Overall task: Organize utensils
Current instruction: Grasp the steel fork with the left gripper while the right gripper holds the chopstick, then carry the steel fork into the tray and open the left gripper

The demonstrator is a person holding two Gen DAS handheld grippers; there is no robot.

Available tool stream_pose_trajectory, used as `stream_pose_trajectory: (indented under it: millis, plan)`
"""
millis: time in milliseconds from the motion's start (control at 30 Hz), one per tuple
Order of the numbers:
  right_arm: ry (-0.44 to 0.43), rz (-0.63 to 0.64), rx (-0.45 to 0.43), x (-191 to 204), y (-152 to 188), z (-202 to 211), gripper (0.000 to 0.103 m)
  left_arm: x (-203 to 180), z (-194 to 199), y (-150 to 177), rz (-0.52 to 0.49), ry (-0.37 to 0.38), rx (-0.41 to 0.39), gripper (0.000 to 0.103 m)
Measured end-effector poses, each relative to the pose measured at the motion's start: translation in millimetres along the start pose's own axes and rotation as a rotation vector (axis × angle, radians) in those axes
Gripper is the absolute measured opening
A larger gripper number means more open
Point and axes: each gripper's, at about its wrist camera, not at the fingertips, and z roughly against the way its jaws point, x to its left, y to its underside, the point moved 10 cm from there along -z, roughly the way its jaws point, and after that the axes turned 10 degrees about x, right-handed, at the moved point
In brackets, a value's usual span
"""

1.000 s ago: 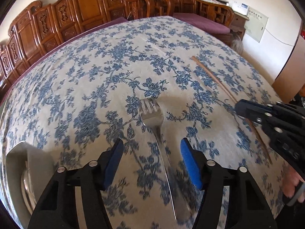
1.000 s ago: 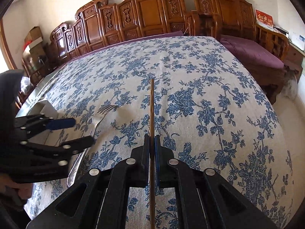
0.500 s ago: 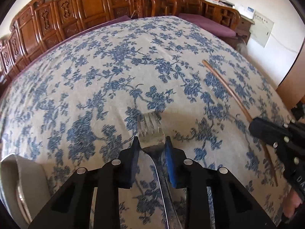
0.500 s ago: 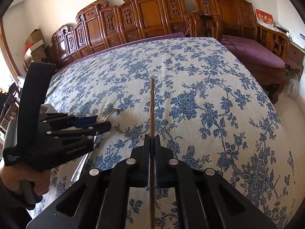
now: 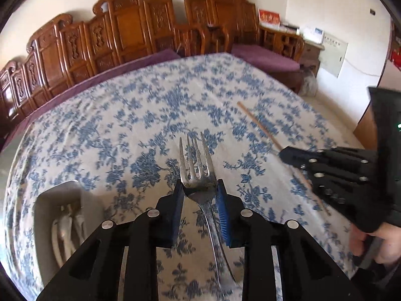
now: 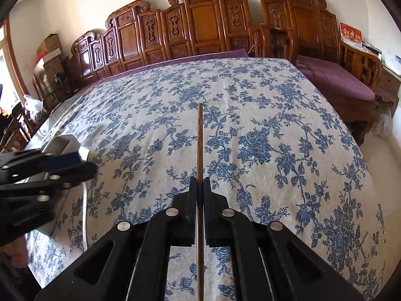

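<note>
The left claw is clamped on the fork, its blue pads pinching the shoulders just below the tines, probably because that broad flat part gives the pads more to bear on than the thin handle, which trails back under the claw. The tines point forward and the fork seems lifted clear of the floral-clothed worktop. The right claw is closed tight on a single wooden chopstick, gripped partway along its length so that a long stretch sticks out ahead and the rest runs back between the fingers; a hold near the middle would keep so slender a stick from swinging. At the left side of the worktop lies a pale tray with some white utensils already in it, blurred, and this looks like the destination for both pieces. With each claw loaded, the next step is likely carrying them over to that tray.
</note>
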Motion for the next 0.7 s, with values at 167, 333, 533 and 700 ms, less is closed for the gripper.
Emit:
stream_pose_trajectory:
  millis: [167, 333, 533, 700]
  plan:
    - [0.007, 0.016, -0.017, 9.3, 0.6, 5.9, 0.006, -0.3, 27.6, -3.0, -0.002, -0.001, -0.068, 0.024]
    - [0.025, 0.042, -0.024, 14.4, 1.6, 9.0, 0.006, -0.2, 40.8, -6.0, 0.007, 0.013, -0.104, 0.024]
    - [0.01, 0.043, -0.039, 19.4, -1.3, 14.6, 0.006, 6.1, 55.3, -11.7, 0.018, 0.009, -0.133, 0.024]
    - [-0.034, 0.044, -0.073, 37.4, -6.6, 28.3, 0.006, 17.0, 76.6, -9.3, 0.032, 0.0, -0.156, 0.024]
